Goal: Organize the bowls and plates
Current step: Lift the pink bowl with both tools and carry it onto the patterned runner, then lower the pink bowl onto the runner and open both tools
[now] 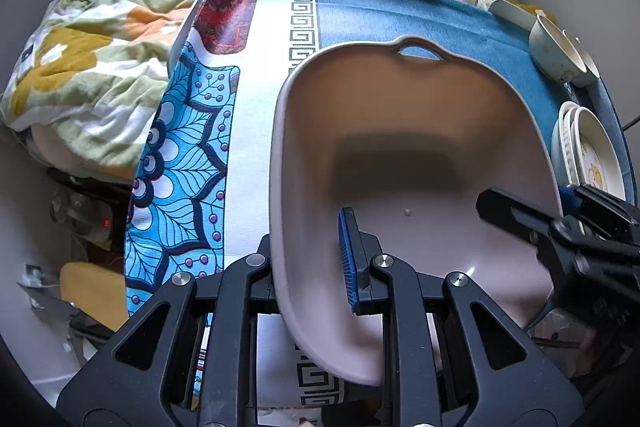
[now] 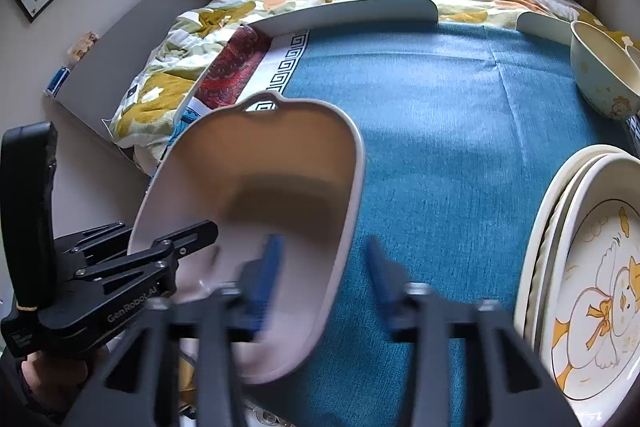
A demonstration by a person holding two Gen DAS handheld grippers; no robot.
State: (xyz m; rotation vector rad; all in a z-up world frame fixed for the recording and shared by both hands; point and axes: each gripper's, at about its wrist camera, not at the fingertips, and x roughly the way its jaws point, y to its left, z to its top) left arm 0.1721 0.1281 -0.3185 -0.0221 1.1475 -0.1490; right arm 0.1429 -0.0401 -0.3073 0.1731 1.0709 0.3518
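A large pale basin (image 1: pixel 400 155) with a handle loop at its far end stands on the table; it also shows in the right wrist view (image 2: pixel 272 179). My left gripper (image 1: pixel 308 267) is shut on the basin's left rim, one finger inside, one outside. My right gripper (image 2: pixel 324 275) straddles the basin's right rim with its jaws apart; it shows in the left wrist view (image 1: pixel 560 223). Stacked plates (image 2: pixel 592 287) with a duck picture lie at the right. Cream bowls (image 2: pixel 600 79) sit at the far right.
A blue cloth (image 2: pixel 440 131) covers the table, with patterned cloth (image 1: pixel 188 155) at its left edge. A white tray rim (image 2: pixel 348 13) lies at the back. A floral duvet (image 1: pixel 88 39) lies beyond and to the left.
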